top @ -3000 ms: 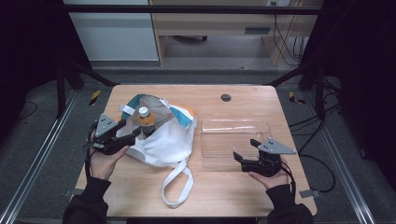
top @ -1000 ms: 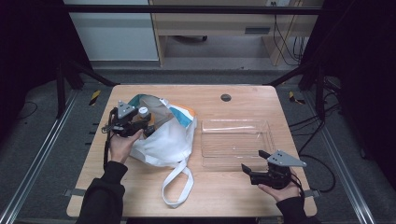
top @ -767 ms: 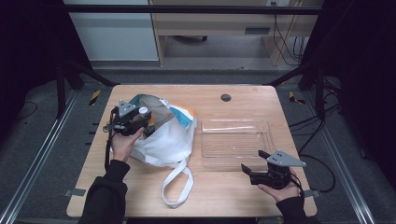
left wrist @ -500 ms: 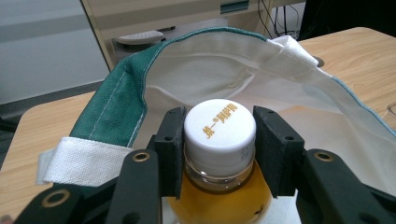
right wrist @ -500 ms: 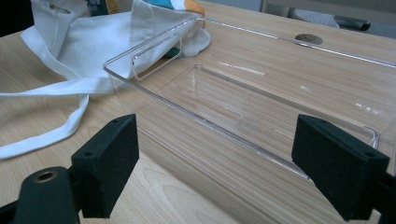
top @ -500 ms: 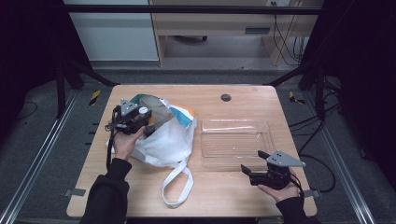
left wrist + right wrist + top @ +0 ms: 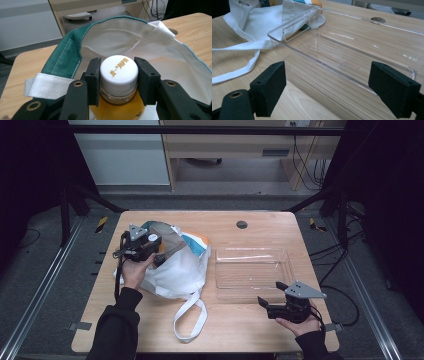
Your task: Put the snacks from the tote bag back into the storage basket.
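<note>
wooden table (image 7: 240,330) under a dark-framed rig, with a grey floor and pale cabinets beyond it. the left gripper (image 7: 117,75) has its two black pads clamped on either side of a white cap (image 7: 119,68) printed with gold characters, on a clear bottle (image 7: 117,110) of orange liquid. just past the cap lies the mouth of a white tote bag (image 7: 140,40) with a green rim, its pale lining open behind the bottle. in the high view the left gripper (image 7: 142,246) sits over the bag's upper left part, and the bag (image 7: 180,270) lies on the left half of the table with a strap looping toward the near edge. compared with three seconds ago, this gripper has moved up and in over the bag's opening, and the bottle that stood clear in the bag is now under it. the right gripper (image 7: 329,87) has its jaws spread wide with nothing between them, facing the near wall of a clear plastic tray (image 7: 352,50). in the high view it (image 7: 285,307) rests near the table's front right, slightly nearer the edge than before, just short of the tray (image 7: 252,251).
</note>
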The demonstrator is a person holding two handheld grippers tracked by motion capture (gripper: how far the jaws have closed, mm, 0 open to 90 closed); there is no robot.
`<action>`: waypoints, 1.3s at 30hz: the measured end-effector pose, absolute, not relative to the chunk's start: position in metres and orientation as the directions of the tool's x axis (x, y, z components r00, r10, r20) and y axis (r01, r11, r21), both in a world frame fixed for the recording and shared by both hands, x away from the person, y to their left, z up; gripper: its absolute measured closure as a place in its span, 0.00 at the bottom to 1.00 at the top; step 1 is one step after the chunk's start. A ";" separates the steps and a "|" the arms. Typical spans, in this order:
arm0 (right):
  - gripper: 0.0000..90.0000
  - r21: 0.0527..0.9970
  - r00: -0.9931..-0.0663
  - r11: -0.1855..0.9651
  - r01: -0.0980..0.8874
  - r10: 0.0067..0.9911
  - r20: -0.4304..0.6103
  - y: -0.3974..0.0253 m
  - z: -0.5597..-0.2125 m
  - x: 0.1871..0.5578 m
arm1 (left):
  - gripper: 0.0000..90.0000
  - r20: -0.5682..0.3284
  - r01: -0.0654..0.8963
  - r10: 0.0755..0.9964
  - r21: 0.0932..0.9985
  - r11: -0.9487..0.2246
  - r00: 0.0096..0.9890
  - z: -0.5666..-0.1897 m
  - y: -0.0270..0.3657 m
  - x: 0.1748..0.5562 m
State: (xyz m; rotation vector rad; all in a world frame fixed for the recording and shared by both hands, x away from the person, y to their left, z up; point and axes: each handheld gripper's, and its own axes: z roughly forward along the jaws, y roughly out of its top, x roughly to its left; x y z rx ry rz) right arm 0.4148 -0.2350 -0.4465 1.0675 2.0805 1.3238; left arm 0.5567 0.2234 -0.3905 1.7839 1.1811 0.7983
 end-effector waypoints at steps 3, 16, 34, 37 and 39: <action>0.17 0.899 -0.600 0.239 0.368 0.799 0.033 -0.235 -0.447 0.415 | 0.65 0.060 0.396 0.934 0.895 -0.207 0.353 -0.387 0.226 0.554; 0.16 0.899 -0.602 0.243 0.365 0.798 0.029 -0.234 -0.446 0.415 | 0.65 0.072 0.347 0.935 0.917 -0.199 0.348 -0.347 0.233 0.535; 0.16 0.901 -0.600 0.238 0.363 0.799 0.031 -0.235 -0.445 0.413 | 0.65 0.072 0.286 0.912 0.937 -0.200 0.403 -0.309 0.225 0.503; 0.16 0.901 -0.600 0.240 0.362 0.799 0.028 -0.235 -0.445 0.413 | 0.65 0.068 0.278 0.910 0.940 -0.195 0.410 -0.305 0.224 0.498; 0.16 0.901 -0.601 0.240 0.361 0.799 0.027 -0.235 -0.445 0.412 | 0.65 0.065 0.275 0.908 0.942 -0.194 0.414 -0.303 0.223 0.495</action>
